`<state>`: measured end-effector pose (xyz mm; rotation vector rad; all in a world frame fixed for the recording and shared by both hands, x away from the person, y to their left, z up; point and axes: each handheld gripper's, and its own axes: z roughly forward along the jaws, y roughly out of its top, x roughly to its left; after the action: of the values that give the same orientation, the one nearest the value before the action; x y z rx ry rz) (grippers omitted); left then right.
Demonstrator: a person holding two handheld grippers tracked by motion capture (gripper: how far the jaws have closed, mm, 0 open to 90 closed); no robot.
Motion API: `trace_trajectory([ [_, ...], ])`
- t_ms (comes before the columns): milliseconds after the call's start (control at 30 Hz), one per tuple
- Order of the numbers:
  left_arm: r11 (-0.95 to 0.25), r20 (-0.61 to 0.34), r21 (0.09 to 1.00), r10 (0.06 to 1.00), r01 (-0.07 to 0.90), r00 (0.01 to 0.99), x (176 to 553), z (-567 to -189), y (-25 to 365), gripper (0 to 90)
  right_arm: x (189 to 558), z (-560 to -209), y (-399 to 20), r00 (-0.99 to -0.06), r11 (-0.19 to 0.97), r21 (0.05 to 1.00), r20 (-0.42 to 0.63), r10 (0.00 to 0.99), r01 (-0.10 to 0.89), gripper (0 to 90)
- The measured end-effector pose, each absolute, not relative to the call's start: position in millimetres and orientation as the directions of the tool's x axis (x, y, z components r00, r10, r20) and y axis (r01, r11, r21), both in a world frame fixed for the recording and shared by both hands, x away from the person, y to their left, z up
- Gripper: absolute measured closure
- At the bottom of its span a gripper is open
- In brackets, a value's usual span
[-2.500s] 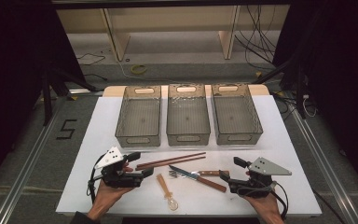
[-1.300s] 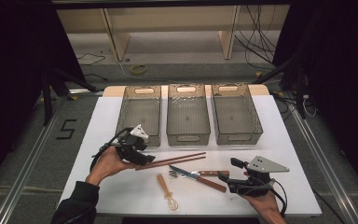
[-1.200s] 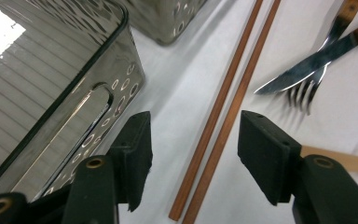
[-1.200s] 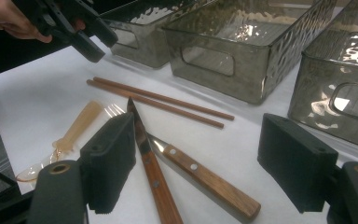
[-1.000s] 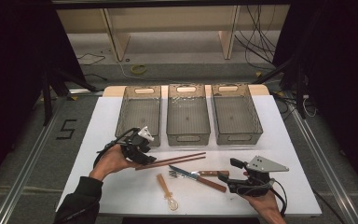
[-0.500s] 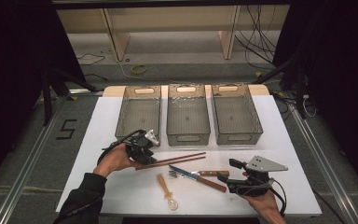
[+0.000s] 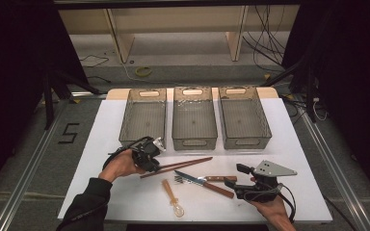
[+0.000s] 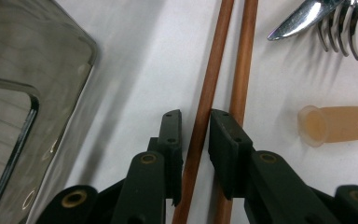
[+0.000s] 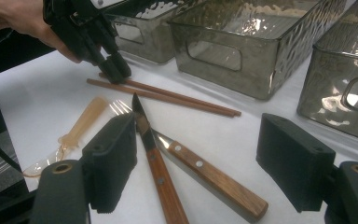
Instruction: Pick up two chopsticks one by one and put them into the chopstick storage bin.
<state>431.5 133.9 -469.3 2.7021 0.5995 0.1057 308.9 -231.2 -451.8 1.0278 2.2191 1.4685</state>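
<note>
The left gripper (image 8: 195, 128) points down at the worktop (image 7: 289, 159), over one end of the chopsticks (image 8: 214, 84). Its jaws have just been closing and now stand narrowly apart with one chopstick between them; the second stick runs just past the outer side of one jaw. Whether the pads already press on the wood cannot be told. A grey bin (image 8: 23, 107) stands close on one side of this gripper, and on the other lie the fork (image 8: 335, 23) and the end of an amber spoon (image 8: 340, 125).

The right gripper (image 9: 196, 158) rests low on the worktop with its jaws wide apart and nothing between them. Just ahead of it lie the wooden handles of the knife (image 9: 161, 177) and fork, with the chopsticks beyond.
</note>
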Motion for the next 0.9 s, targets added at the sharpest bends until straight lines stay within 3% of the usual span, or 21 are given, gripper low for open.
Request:
trace_trajectory([
  [500,-0.879,0.031,0.342,0.363,0.332,0.931,425.6,-468.1,128.0,82.4,309.5,-452.2,-230.5,-0.707,0.239,0.881,0.140,0.694,0.409,30.2],
  [900,-0.908,0.087,0.324,0.308,0.265,0.947,421.0,-467.7,123.4,83.4,310.0,-452.2,-230.8,-0.703,0.237,0.879,0.144,0.696,0.414,30.6],
])
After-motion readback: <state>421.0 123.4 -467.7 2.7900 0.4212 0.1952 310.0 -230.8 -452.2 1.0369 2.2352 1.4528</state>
